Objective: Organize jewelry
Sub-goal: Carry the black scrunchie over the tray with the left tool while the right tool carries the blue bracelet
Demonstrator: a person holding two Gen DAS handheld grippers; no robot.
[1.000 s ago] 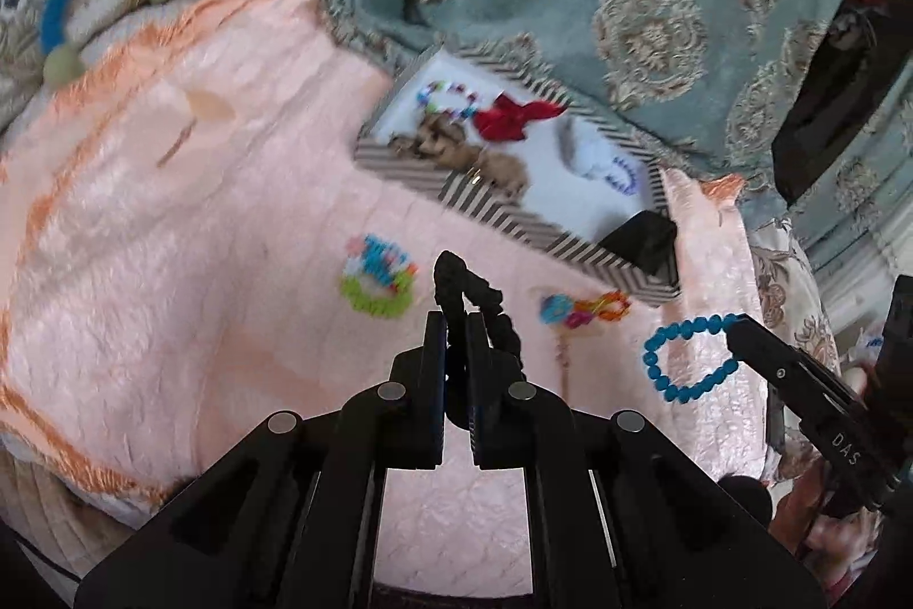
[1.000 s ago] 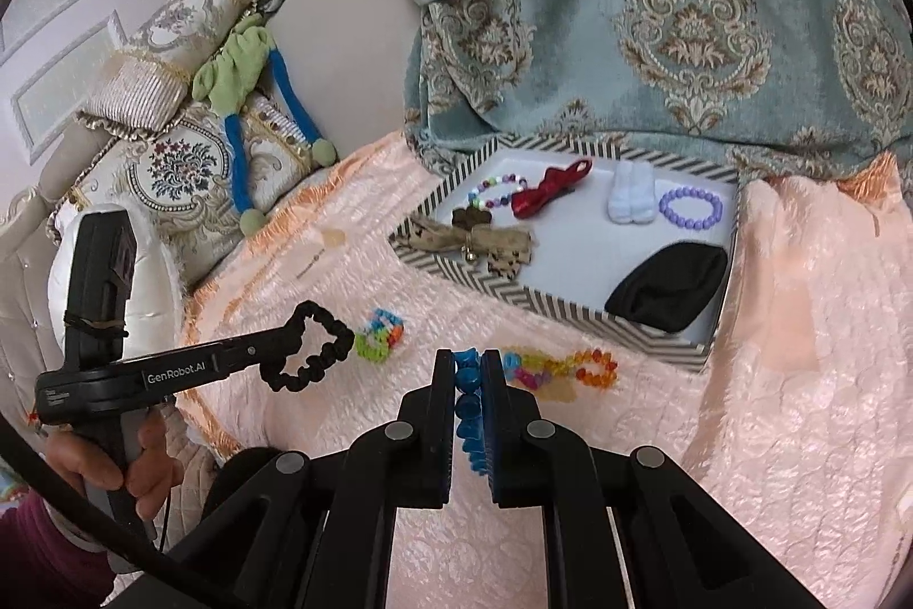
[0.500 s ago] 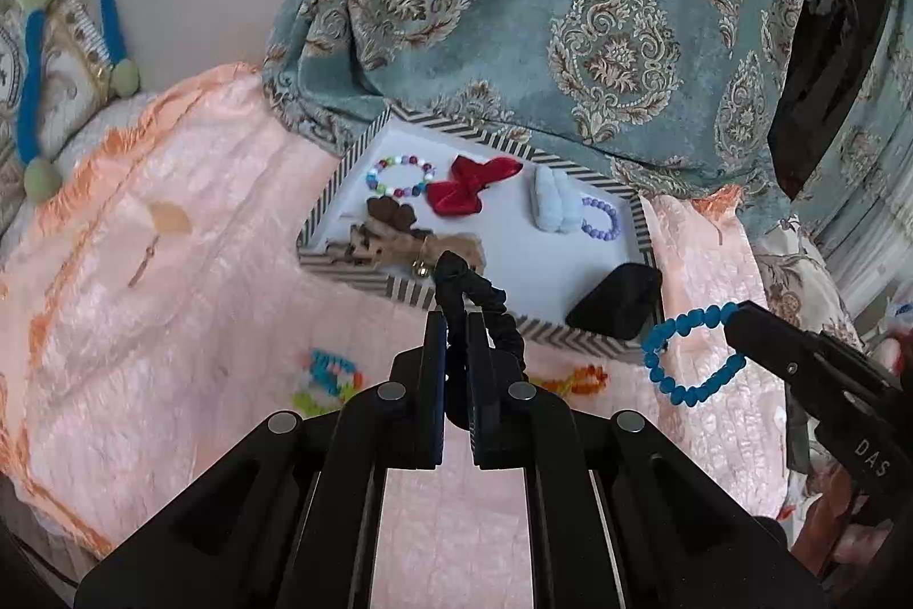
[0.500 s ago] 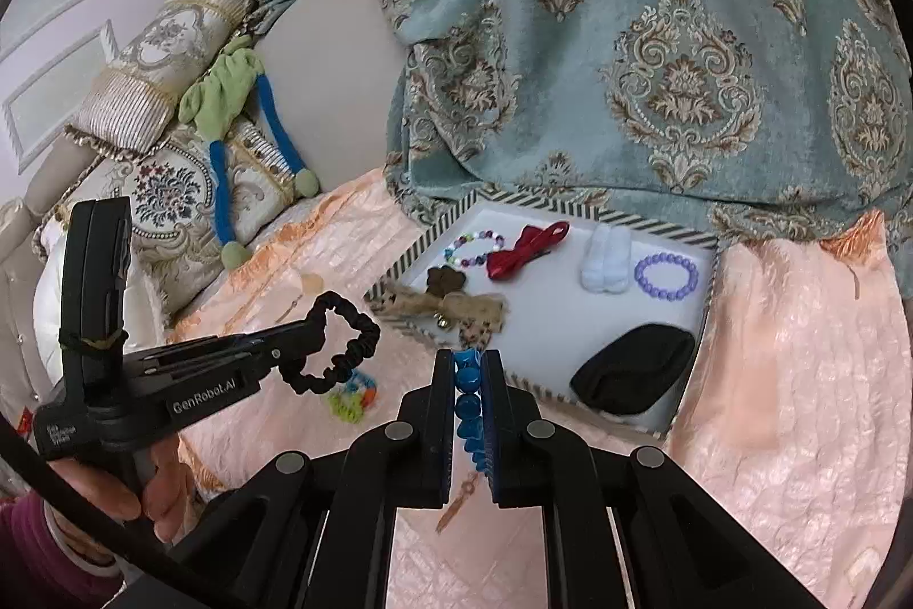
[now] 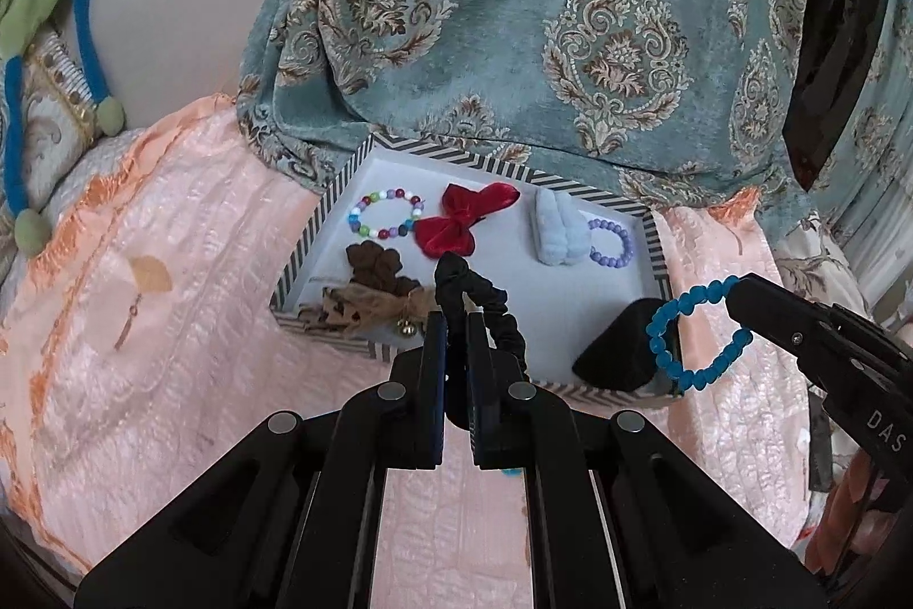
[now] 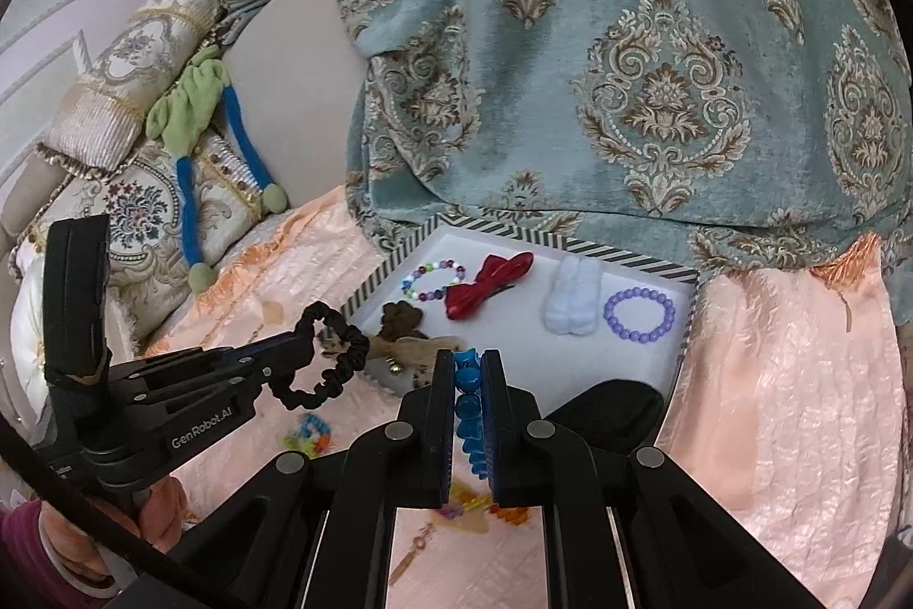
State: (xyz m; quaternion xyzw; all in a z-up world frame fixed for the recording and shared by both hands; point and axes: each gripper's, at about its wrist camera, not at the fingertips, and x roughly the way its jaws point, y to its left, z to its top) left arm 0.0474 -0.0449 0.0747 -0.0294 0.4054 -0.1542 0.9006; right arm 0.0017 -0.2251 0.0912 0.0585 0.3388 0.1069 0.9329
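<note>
Black, ruffled fabric fills my left gripper: its jaws are clamped on a black scrunchie, a crinkled loop that stands up above the tips and hangs in the air over the near edge of the striped tray. My right gripper is pinched tight on a blue bead bracelet, round glossy beads strung in a ring, held off the pink quilted cover just at the tray's near right corner.

Everything else I place by that tray, white inside with a black-and-white striped rim. Inside it, far left, lies a multicoloured bead bracelet; beside that a red velvet bow; further right a pale blue fluffy clip touching a lilac bead bracelet. Along the near left wall sits a brown bow with a small bell. A black pouch rests in the near right corner. Behind the tray hangs teal patterned fabric. On the cover in front of the tray, a small bright beaded piece lies apart.
</note>
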